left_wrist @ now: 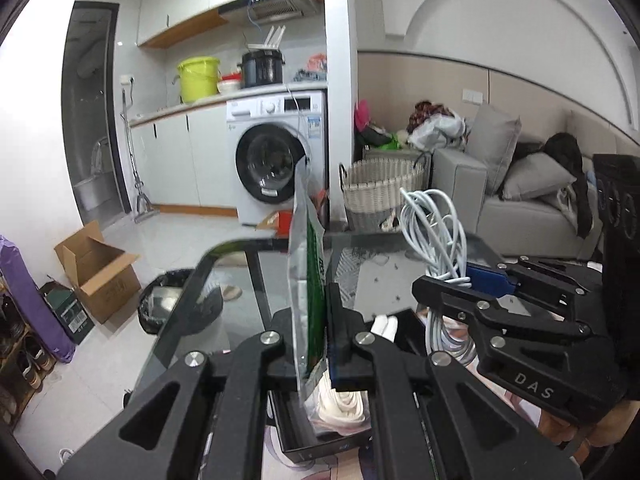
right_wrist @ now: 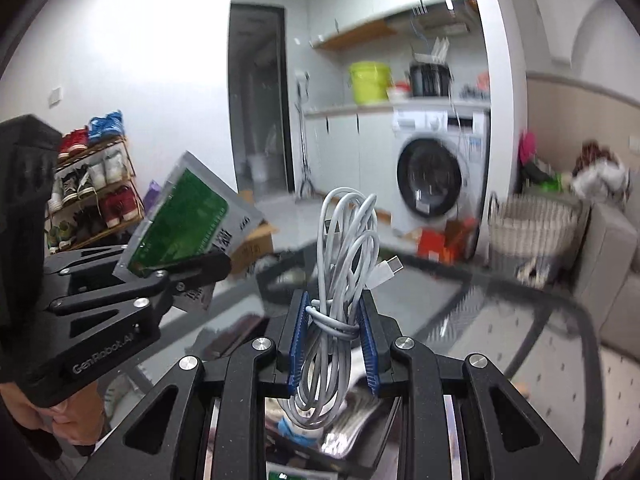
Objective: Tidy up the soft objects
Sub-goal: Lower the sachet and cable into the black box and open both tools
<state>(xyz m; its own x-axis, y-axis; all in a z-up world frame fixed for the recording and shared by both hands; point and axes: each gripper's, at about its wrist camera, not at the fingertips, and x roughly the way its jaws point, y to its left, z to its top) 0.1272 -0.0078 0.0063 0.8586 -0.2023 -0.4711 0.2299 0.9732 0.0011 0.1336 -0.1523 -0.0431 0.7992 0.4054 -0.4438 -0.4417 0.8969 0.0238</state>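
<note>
Kitchen cabinets and a washing machine are filling the background, with a dark glass counter stretching in front of both cameras. Going left to right in the left wrist view, a cardboard box is sitting open on the floor at nine o'clock. At the centre the left gripper is holding its jaws clamped tight on a silver-and-green pouch, which is standing edge-on and upright above a black tray at six o'clock. A woven basket is standing at one o'clock beside a grey sofa. At three o'clock the right gripper is pinching a bundle of white cable above the counter.

In the right wrist view, a shoe rack is standing at nine o'clock, and just right of it the pouch is tilting, gripped by the left gripper. At the centre the right gripper is pressing its blue-padded jaws, nearly closed, on the coiled cable, whose plug is poking out toward two o'clock.
</note>
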